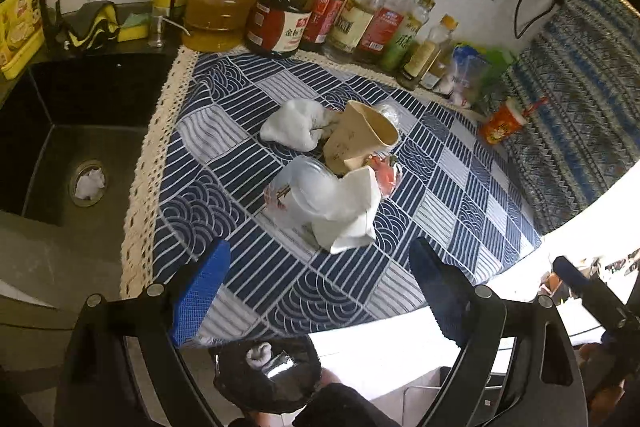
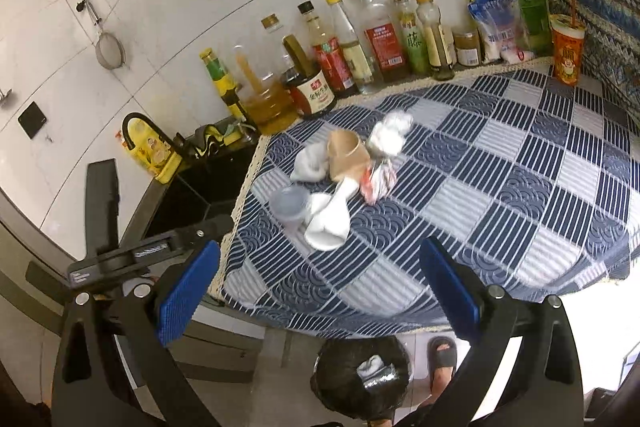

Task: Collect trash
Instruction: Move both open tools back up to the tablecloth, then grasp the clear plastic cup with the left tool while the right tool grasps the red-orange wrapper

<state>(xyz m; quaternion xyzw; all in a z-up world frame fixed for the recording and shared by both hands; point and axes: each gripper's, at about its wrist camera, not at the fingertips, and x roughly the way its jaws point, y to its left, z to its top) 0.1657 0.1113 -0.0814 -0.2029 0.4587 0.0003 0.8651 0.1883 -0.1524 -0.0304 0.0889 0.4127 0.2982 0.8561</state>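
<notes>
A pile of trash lies mid-counter on the blue patterned cloth [image 1: 248, 131]: a tan paper cup [image 1: 360, 135] on its side, crumpled white tissues [image 1: 296, 127], a clear plastic cup [image 1: 304, 187], a white wrapper [image 1: 352, 215] and a red-white wrapper [image 1: 386, 171]. The pile also shows in the right wrist view, with the paper cup [image 2: 346, 155], white wrapper [image 2: 328, 223] and foil wad [image 2: 390, 137]. A black-lined bin [image 2: 362, 375] below the counter edge holds a tissue and foil. My left gripper [image 1: 320, 291] and right gripper [image 2: 320, 283] are both open, empty, short of the pile.
Sauce and oil bottles [image 1: 280, 15] line the back wall. A black sink [image 1: 60, 147] lies left, with tissue in its drain. An orange drink cup with straw [image 2: 566, 51] stands at the right. A sandalled foot [image 2: 440, 359] is beside the bin.
</notes>
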